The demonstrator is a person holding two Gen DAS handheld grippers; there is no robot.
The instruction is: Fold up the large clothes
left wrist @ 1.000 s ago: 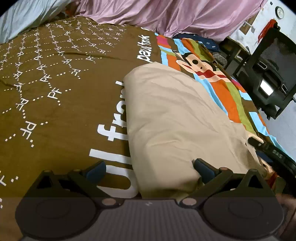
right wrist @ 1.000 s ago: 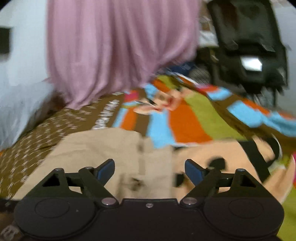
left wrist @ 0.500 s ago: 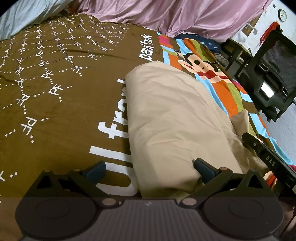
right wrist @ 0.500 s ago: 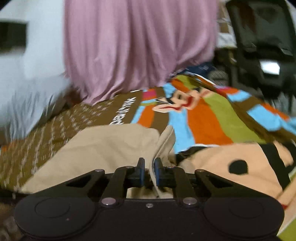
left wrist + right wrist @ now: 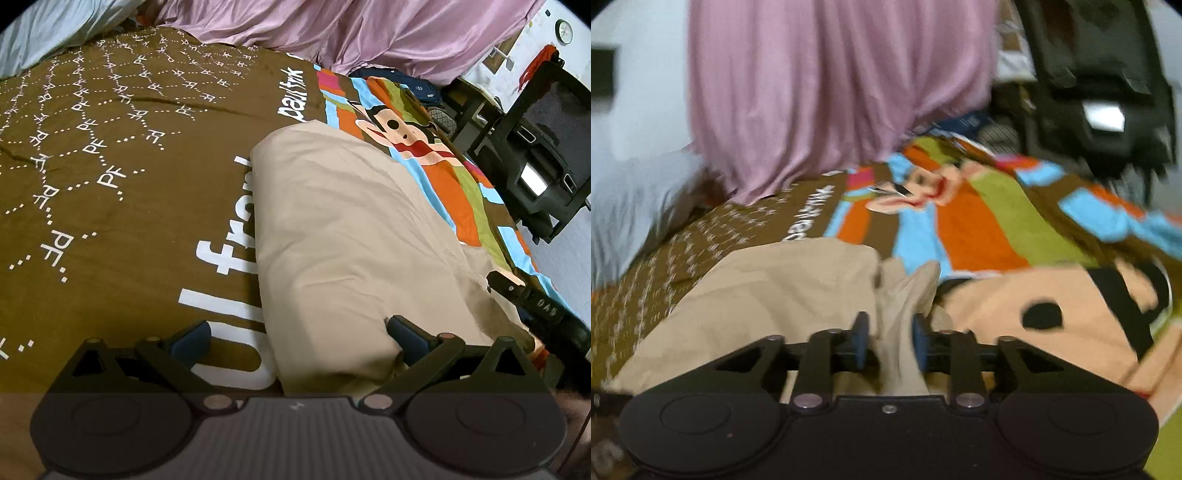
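Observation:
A large beige garment (image 5: 343, 236) lies partly folded on the bed, running from near me toward the far end. My left gripper (image 5: 299, 332) is open, its jaws straddling the garment's near left edge. My right gripper (image 5: 886, 343) is shut on a bunched fold of the beige garment (image 5: 783, 280) at its right edge; cloth sticks up between the blue pads (image 5: 859, 341). The right gripper's black body (image 5: 535, 306) shows at the garment's right side in the left wrist view.
The bed has a brown bedspread (image 5: 110, 177) with white lettering and a colourful cartoon monkey panel (image 5: 406, 136) on the right. Pink curtains (image 5: 827, 88) hang behind the bed. A black office chair (image 5: 539, 147) stands right of the bed. A pale blue pillow (image 5: 55, 26) lies far left.
My right gripper closed from wide open onto the garment's right edge fold and now holds a thicker bunch. My left gripper stayed open at the near edge, barely shifting.

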